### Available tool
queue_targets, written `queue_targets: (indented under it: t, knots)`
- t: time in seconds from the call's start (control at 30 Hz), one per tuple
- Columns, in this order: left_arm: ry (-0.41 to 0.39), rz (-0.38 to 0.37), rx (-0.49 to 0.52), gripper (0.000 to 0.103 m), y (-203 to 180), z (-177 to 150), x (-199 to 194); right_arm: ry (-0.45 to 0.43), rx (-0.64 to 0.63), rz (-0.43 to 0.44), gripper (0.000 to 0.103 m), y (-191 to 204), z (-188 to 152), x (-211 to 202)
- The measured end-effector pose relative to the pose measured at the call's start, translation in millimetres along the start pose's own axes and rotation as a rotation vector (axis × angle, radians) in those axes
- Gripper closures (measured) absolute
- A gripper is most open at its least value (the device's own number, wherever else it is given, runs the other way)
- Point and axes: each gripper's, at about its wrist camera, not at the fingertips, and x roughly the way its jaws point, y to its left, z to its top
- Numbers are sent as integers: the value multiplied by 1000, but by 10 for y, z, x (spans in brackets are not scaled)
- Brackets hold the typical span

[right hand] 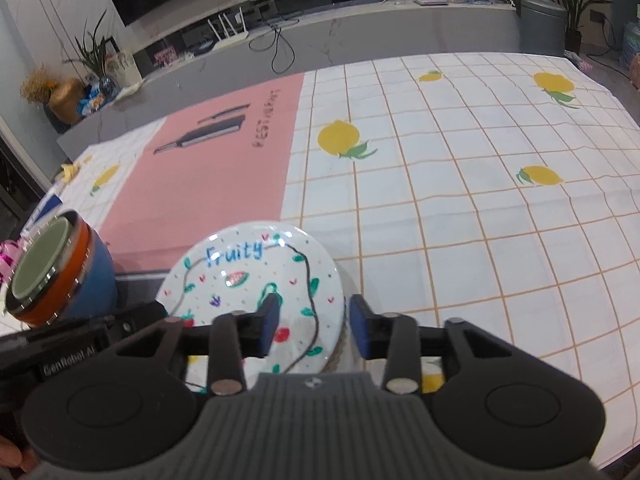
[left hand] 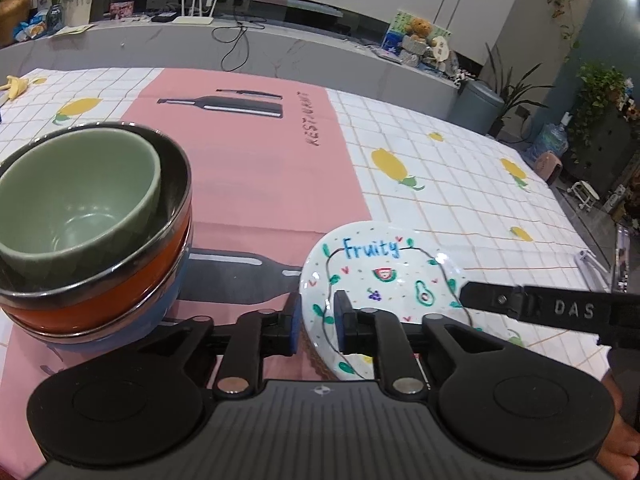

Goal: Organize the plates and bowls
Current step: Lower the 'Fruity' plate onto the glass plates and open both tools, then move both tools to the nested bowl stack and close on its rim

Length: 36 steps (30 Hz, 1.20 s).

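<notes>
I am loosening both grippers, left (left hand: 316, 320) and right (right hand: 314, 326), off the white painted "Fruity" plate (left hand: 384, 276) (bowls (left hand: 92, 220) already nested), now resting near the tablecloth's (right hand: 460, 220) front edge.

We see the plate (left hand: 384, 280) on the bench (left hand: 460, 184), near the front edge, w/ the bowl stack (left hand: 92, 240) just beside it on its left. In the stack, one bowl sits inside the next, smallest on top. The left gripper (left hand: 318, 320) straddles the plate's left rim; the right gripper (right hand: 314, 324) straddles its right rim, pads apart from it. Behind the plate the bench lies bare to the far edge. A banana (left hand: 14, 86) lies at the far left corner. A counter (left hand: 280, 56) runs behind the bench.
</notes>
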Motion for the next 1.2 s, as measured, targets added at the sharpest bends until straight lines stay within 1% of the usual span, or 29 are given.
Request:
queue_targets:
  t: [0.03, 0.07, 0.1, 0.13, 0.23, 0.3, 0.33, 0.4, 0.47, 0.53, 0.57, 0.7, 0.8, 0.9, 0.97, 1.03, 1.13, 1.2]
  knots:
    - [-5, -1, 7, 79, -10, 3, -28, -9, 8, 4, 61, 6, 9, -17]
    - [-10, -1, 15, 76, -22, 9, -63, -19, 18, 9, 57, 12, 19, -38]
    - [-17, -1, 25, 73, -37, 19, -104, -30, 30, 17, 56, 18, 29, -58]
    - [-24, -5, 34, 72, -45, 37, -152, -41, 41, 24, 56, 27, 39, -77]
    - [-55, -26, 48, 65, -30, 120, -327, -75, 66, 50, 56, 85, 48, -139]
    - [-73, -36, 57, 56, 15, 191, -449, -97, 64, 63, 54, 163, 54, -176]
    - [-75, -35, 67, 54, 36, 227, -504, -106, 53, 72, 53, 212, 58, -194]
    - [-68, -8, 91, 50, 80, 300, -600, -119, 28, 78, 50, 317, 58, -216]
    - [-78, 39, 103, 50, 145, 365, -708, -99, 6, 84, 47, 423, 71, -198]
    - [-97, 84, 98, 48, 224, 421, -811, -82, -4, 117, 39, 518, 84, -175]
    - [-109, 109, 86, 47, 284, 456, -870, -71, -4, 143, 31, 566, 100, -162]
    - [-154, 193, 23, 42, 562, 566, -1043, -13, 44, 259, 29, 713, 189, -70]
    - [-163, 263, -37, 41, 807, 633, -1086, 29, 79, 299, 26, 836, 274, 46]
    - [-144, 294, -107, 39, 1067, 654, -1058, 97, 150, 343, 25, 943, 361, 242]
    - [-126, 288, -156, 38, 1245, 649, -1023, 143, 190, 363, 24, 1057, 408, 393]
    - [-97, 265, -236, 38, 1410, 629, -945, 184, 212, 372, 24, 1178, 444, 530]
    - [-58, 180, -399, 38, 1670, 513, -860, 231, 231, 392, 24, 1337, 463, 712]
    - [-34, 123, -455, 38, 1741, 478, -774, 261, 237, 405, 24, 1401, 443, 806]
